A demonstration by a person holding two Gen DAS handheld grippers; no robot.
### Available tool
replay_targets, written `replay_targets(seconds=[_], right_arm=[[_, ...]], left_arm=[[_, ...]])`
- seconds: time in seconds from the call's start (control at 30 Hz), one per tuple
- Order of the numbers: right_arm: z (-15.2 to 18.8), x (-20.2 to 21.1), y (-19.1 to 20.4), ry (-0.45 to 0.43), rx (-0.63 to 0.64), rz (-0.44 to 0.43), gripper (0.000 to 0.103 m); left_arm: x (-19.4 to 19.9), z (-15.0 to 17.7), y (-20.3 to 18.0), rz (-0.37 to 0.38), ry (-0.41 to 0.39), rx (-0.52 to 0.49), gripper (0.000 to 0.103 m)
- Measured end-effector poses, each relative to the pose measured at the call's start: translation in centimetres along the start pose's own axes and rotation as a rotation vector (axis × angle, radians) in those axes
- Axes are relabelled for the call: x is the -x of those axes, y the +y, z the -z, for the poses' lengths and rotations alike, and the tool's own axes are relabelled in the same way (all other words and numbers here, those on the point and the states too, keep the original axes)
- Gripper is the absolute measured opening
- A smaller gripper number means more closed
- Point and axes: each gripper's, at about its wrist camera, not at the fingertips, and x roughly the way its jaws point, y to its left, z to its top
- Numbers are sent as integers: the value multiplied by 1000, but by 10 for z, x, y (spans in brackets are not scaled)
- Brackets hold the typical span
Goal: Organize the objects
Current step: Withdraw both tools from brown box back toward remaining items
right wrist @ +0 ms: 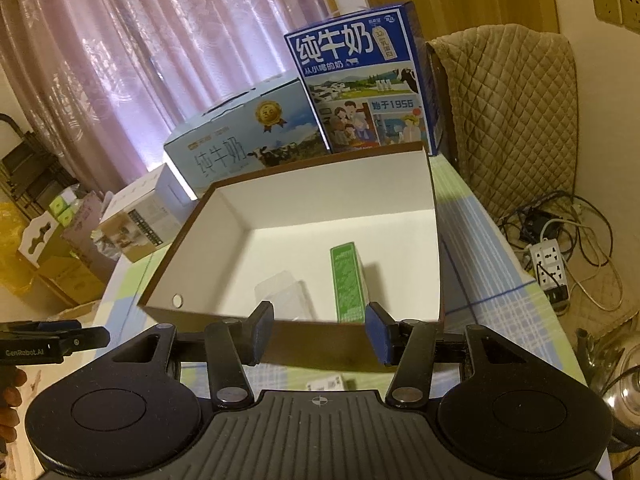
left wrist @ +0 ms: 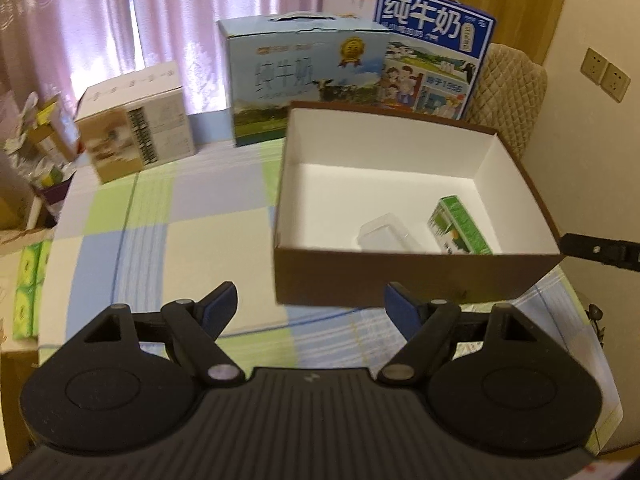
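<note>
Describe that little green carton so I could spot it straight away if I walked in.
Find the open brown box with white inner walls on the checked tablecloth, in front of two big milk cases. The green carton lies inside it, near the front wall. Its neighbour there is a clear plastic container; the carton is the only coloured, printed thing in the box.

A home room is shown — pink curtains [right wrist: 132, 52] are hung at the window, a checked tablecloth [left wrist: 168, 220] is spread, and milk cartons [right wrist: 360, 80] are kept beside a quilted chair cover [right wrist: 512, 120].
</note>
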Motion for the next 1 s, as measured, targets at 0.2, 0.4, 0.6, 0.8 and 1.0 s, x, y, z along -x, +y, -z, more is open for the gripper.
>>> replay_targets(seconds=[0.2,0.4,0.6,0.8,1.0], right_arm=[[11,17,10,-9,17,-11,48],[28,27,22,4,39,-48,48],[54,25,32,51,45,-84,48],[77,17,41,107,52,-96,48],[91,6,44,157,48,-89,48]], left_arm=[[17,19,7,-7,5,30,78],[25,37,5,-7,20,28,78],[21,60,8,-10,69,36,78],[14,83,17,-17,121,49,78],[1,100,20,-14,174,44,78]])
